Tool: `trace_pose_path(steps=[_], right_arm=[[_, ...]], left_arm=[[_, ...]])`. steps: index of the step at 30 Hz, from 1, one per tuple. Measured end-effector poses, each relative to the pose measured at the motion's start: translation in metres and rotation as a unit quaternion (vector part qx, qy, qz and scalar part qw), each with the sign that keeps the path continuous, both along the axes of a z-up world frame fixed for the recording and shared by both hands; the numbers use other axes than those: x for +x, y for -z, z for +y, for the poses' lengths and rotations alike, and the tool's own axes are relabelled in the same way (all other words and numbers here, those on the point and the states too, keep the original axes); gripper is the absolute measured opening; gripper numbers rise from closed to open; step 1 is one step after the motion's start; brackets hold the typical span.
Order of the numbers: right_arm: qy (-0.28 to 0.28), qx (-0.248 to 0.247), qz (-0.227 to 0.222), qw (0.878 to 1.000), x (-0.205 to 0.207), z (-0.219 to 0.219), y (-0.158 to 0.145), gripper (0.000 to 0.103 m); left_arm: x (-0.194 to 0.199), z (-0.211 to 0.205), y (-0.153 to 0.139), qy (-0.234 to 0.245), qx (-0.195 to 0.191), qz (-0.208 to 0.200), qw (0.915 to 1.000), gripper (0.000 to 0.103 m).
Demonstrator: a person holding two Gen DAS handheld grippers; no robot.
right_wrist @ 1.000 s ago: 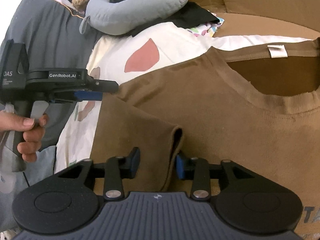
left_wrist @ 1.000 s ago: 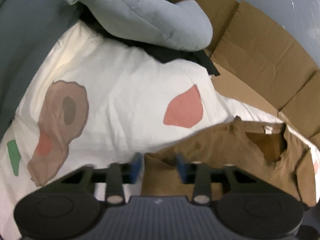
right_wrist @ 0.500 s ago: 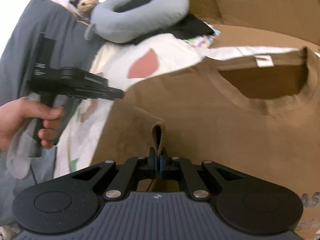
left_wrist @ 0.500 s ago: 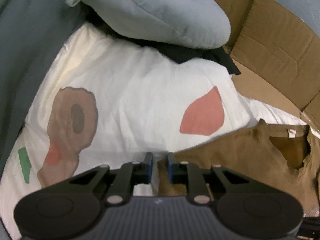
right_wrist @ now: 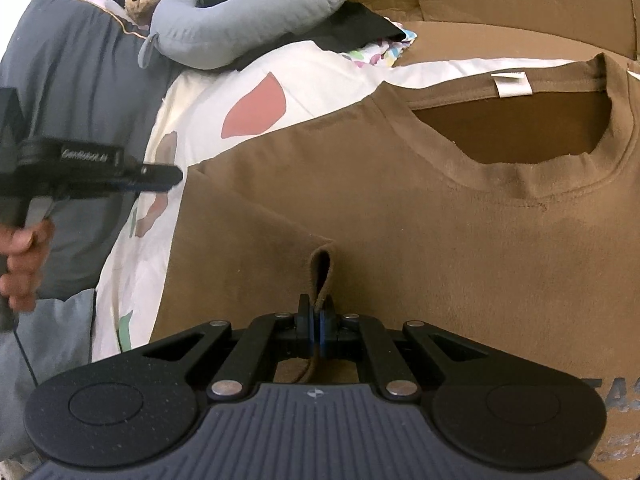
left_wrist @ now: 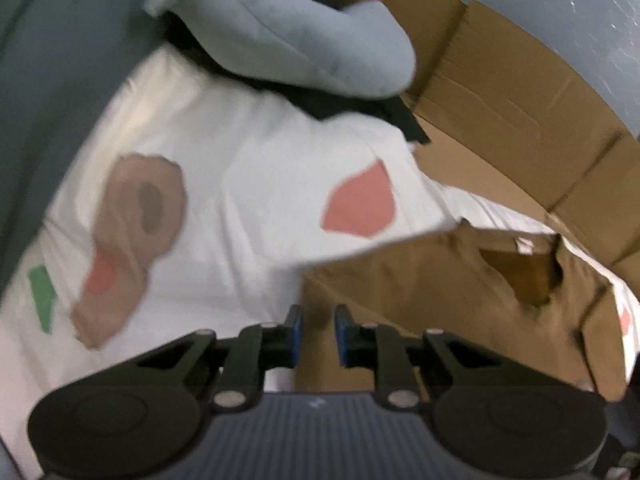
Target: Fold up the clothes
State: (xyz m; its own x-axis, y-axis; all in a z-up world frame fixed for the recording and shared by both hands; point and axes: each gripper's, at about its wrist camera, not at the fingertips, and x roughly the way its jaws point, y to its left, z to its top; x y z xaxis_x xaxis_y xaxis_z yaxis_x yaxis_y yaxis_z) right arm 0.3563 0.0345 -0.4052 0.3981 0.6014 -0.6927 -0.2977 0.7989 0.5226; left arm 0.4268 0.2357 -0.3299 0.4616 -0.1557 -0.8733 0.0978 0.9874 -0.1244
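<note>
**Sleeve pinched, left jaws free**

My right gripper (right_wrist: pixel 319 320) is clamped tight on a raised loop of the sleeve (right_wrist: pixel 320 276), pads closed with the brown cloth standing up between them. My left gripper (left_wrist: pixel 317 330) has its jaws apart, a narrow gap and nothing in it, hovering over the shirt's (left_wrist: pixel 420 276) side edge where brown meets the white sheet (left_wrist: pixel 248 184). From the right view I see it side-on, out past the shoulder (right_wrist: pixel 120 172), my hand (right_wrist: pixel 20 256) on its handle.

The shirt lies front-up on the sheet, collar (right_wrist: pixel 532 184) away from me, tag (right_wrist: pixel 512 84) showing, sleeve already turned in over the chest. Grey pillow (right_wrist: pixel 248 20) and cardboard (left_wrist: pixel 500 96) sit beyond.

To do this well, I reckon: keep the pinch firm and low so the loop doesn't slip, carry the sleeve flat rather than dragging the body with it. Left jaws should bite the side edge cleanly, only shirt, no sheet. Left view is blurred, so I can't tell whether they touch cloth.
</note>
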Motion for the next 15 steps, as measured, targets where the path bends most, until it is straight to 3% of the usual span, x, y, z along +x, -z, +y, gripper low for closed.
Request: trace_pose_path(steps=[7,15], right_arm=[[-0.002,-0.001,0.004,1.000,0.002,0.001,0.002,0.000],[0.005,0.005,0.010,1.000,0.004,-0.002,0.001,0.000]], left_arm=[[-0.001,-0.011,0.017,0.005,0.005,0.019,0.9998,0.018],[0.016,-0.022,0.030,-0.021,0.039,0.020,0.9988,0.019]])
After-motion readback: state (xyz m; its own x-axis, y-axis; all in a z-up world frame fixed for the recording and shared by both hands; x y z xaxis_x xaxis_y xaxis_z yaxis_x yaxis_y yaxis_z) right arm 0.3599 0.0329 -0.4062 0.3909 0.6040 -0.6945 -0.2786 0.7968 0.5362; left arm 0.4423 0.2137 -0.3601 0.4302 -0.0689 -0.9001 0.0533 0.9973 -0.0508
